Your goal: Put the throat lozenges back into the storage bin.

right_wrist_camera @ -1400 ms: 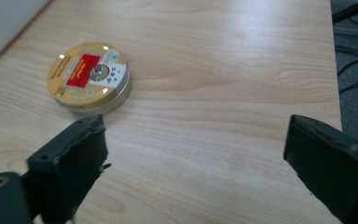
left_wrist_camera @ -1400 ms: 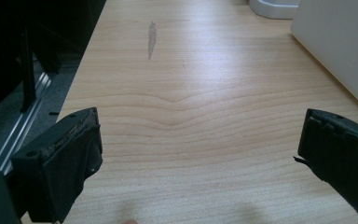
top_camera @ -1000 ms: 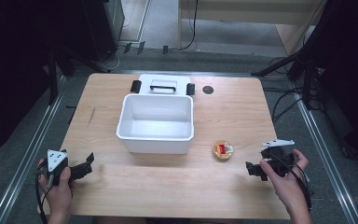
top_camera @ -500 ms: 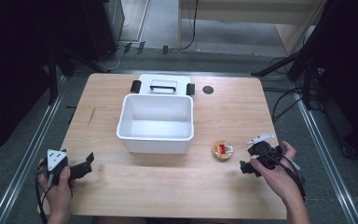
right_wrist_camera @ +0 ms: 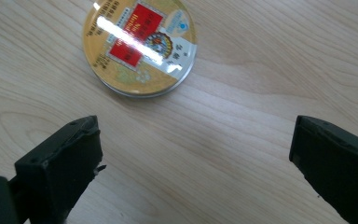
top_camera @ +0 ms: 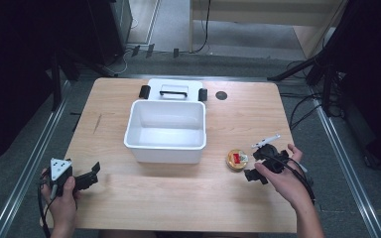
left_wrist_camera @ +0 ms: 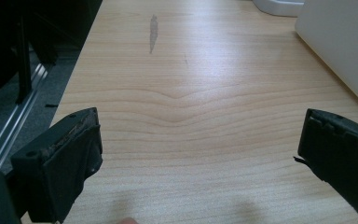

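A small round gold tin (top_camera: 237, 159) with a red label lies flat on the wooden table, right of the white bin (top_camera: 166, 148). My right gripper (top_camera: 254, 166) sits just to its right, low over the table and pointing at it. In the right gripper view the tin (right_wrist_camera: 140, 46) lies a short way beyond the jaws; the right gripper (right_wrist_camera: 196, 158) is open, its jaws have just been opening, and only bare wood lies between them. My left gripper (top_camera: 92, 174) rests at the table's front left, and the left gripper (left_wrist_camera: 200, 154) is open over bare wood.
The white bin stands open and empty at the table's middle, its lid (top_camera: 172, 90) with a black handle lying behind it. A small black disc (top_camera: 221, 95) sits at the back right. The bin's wall (left_wrist_camera: 340, 51) shows at the right of the left gripper view.
My right hand has moved left across the table, closer to the tin. The left hand has stayed where it was.
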The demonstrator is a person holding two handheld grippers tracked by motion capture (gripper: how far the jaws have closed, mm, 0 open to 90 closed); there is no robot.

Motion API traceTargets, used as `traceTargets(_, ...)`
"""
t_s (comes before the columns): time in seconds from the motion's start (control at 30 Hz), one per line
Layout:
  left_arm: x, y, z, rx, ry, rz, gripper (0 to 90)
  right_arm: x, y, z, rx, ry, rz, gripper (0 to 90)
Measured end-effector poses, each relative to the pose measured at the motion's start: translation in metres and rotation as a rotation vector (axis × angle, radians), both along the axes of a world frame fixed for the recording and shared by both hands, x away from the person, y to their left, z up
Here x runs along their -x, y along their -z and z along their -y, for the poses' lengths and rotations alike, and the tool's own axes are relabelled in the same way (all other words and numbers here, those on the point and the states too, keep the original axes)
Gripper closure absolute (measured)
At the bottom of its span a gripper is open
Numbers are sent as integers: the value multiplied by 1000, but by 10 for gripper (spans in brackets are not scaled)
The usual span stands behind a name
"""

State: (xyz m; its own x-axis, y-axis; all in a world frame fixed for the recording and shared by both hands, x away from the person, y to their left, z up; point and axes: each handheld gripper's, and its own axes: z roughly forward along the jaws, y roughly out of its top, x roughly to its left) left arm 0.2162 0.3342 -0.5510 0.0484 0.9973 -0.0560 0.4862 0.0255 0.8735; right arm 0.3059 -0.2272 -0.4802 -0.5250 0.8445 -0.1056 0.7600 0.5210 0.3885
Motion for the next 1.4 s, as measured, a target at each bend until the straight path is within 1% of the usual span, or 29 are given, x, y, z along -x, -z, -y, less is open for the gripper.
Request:
traceTargets(0.1,0,0,0,2,0,-4,0,-3,1,-5,-11,-7,-14,13)
traceTargets(0.13,0,0,0,2,0,-5,0,-4,1,-7,-17,-16,-27,5)
traceTargets(0.23,-1,0,-1,16,1,0,0,-7,1,-12,-34,-23,-39,0)
traceTargets(0.27,-1,0,-1,15,3,-2,0,-9,2,-15,-38,-24,-49,0)
traceTargets(0.53,-2,0,-2,20,5,-8,0,-19,5,-29,-45,-22,-95,0)
traceTargets(0.7,-2,0,-1,21,9,-13,0,-26,6,-37,-42,-11,-114,0)
traceTargets(0.87,-3,0,-2,27,10,-13,0,-34,10,-44,-43,23,-128,26)
traceTargets(0.93,-3,0,-2,28,11,-15,0,-36,10,-45,-40,31,-128,30)
traceTargets(0.97,-3,0,-2,29,11,-17,0,-39,12,-47,-34,52,-128,48)
traceTargets(1.0,-3,0,-2,29,12,-18,0,-40,13,-48,-34,59,-127,53)
traceTargets(1.2,-3,0,-3,31,11,-21,0,-47,19,-54,-31,86,-127,88)
traceTargets(1.4,-3,0,-3,33,11,-19,0,-51,24,-58,-7,117,-127,124)
